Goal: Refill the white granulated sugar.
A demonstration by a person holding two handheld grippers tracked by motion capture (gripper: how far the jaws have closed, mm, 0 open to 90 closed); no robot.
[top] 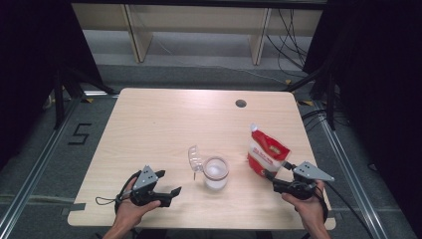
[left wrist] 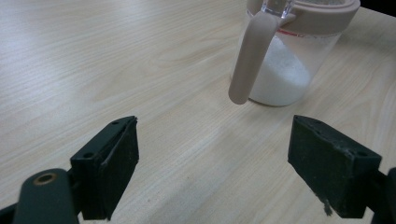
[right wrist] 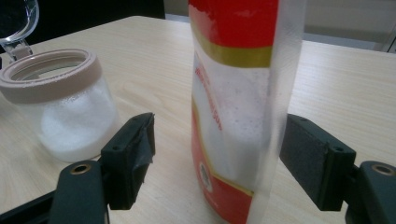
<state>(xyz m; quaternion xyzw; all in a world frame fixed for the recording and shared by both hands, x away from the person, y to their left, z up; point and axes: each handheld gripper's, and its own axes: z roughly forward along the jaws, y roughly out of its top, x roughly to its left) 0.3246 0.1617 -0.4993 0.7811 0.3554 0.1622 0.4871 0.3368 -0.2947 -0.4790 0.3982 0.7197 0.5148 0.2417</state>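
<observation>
Straddling the red pouch (right wrist: 233,116), my right tongs (right wrist: 217,158) stood apart, pads clear. Left tongs (left wrist: 212,158) gaped empty near the jar (left wrist: 285,60). I judged a slow, level retreat safest.

Glossy plastic pouch (right wrist: 233,93), clear jar (top: 216,172), matt wood table (top: 164,119).

- My right gripper (right wrist: 217,154) has its jaws spread wide, one on each side of the red pouch (right wrist: 233,93); I can't tell whether the pads touch it.
- The pouch stands upright on the wooden table (right wrist: 154,56), white grains showing through its clear panel.
- Left of it sits a jar (right wrist: 60,107), part-filled with white grains, its lid (right wrist: 16,18) flipped back.
</observation>
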